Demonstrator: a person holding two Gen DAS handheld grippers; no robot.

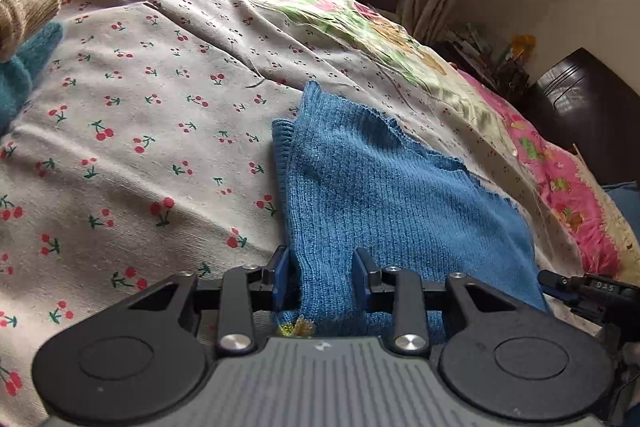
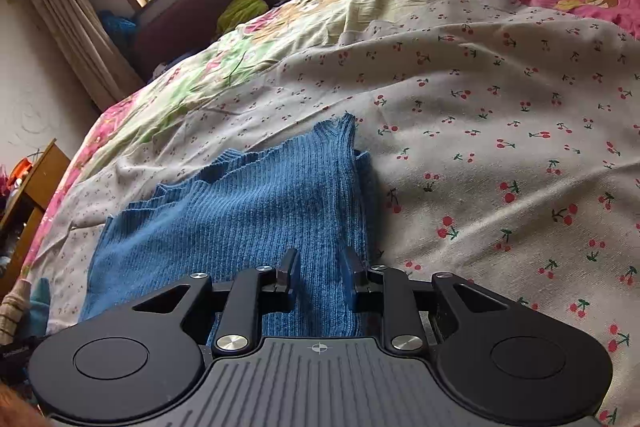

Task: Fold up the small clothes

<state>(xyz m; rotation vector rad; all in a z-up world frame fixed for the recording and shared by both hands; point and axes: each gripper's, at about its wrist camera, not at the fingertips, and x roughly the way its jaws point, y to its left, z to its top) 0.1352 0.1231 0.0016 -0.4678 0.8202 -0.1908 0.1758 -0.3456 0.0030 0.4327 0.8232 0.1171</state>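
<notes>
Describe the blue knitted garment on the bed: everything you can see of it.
The blue knitted garment is a small ribbed piece, soft and woolly-looking, folded into layers with ragged stepped edges at its far end. It lies flat on the cherry-print sheet. Its near edge sits between the fingers of the left gripper and the right gripper; whether they pinch it is unclear. A yellowish tuft shows at that edge.

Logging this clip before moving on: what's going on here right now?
A person is folding a small blue ribbed knit garment on a bed covered by a white cherry-print sheet. The left tongs and right tongs each have the near edge of the knit between their fingers. It lies partly folded in layers. Whether the pads actually pinch it isn't clear.
</notes>
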